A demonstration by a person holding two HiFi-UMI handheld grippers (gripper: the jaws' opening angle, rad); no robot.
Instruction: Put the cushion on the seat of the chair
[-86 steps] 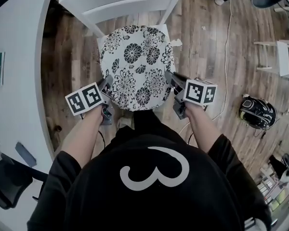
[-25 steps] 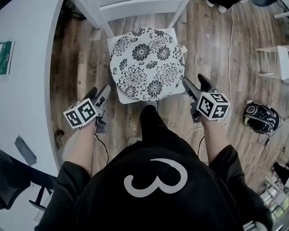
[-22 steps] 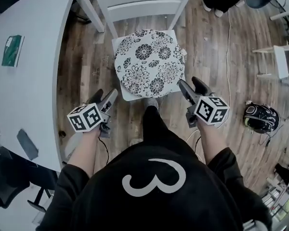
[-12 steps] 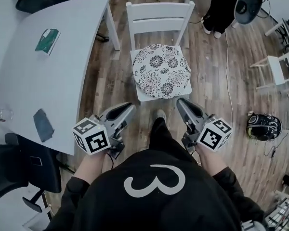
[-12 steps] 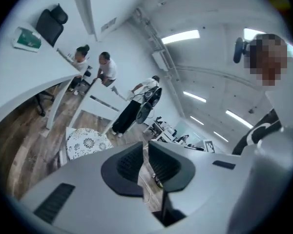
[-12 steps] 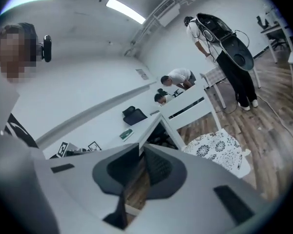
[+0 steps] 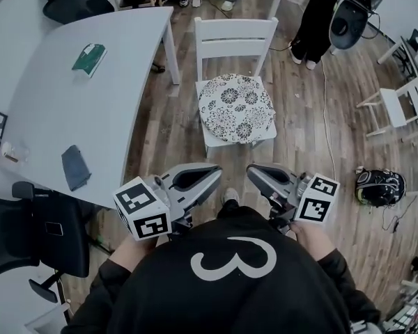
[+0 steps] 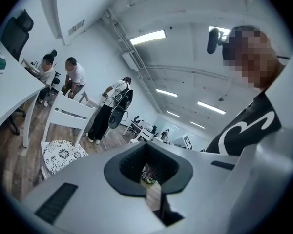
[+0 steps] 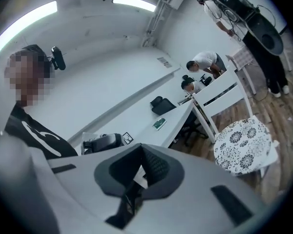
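Note:
A round white cushion with black flowers [image 7: 235,108] lies flat on the seat of the white chair [image 7: 237,37]. It also shows in the left gripper view as the cushion [image 8: 62,155] and in the right gripper view as the cushion [image 9: 241,144]. Both grippers hang well back from the chair, close to my chest, tips turned toward each other. My left gripper [image 7: 216,170] and right gripper [image 7: 251,172] have just been closing and now stand shut, with nothing between the jaws. The shut tips show as the left gripper [image 8: 146,145] and the right gripper [image 9: 140,149].
A curved white table [image 7: 70,110] stands left of the chair, carrying a green booklet [image 7: 89,56] and a dark flat item [image 7: 75,167]. A black office chair [image 7: 28,228] is at lower left. On the wood floor at the right lie a black helmet-like object [image 7: 378,185] and a cable. People stand beyond the chair.
Both grippers left the cushion's sides, rose and drew back toward my chest, and their jaws closed. The cushion stays on the seat. The head view has pulled up and back.

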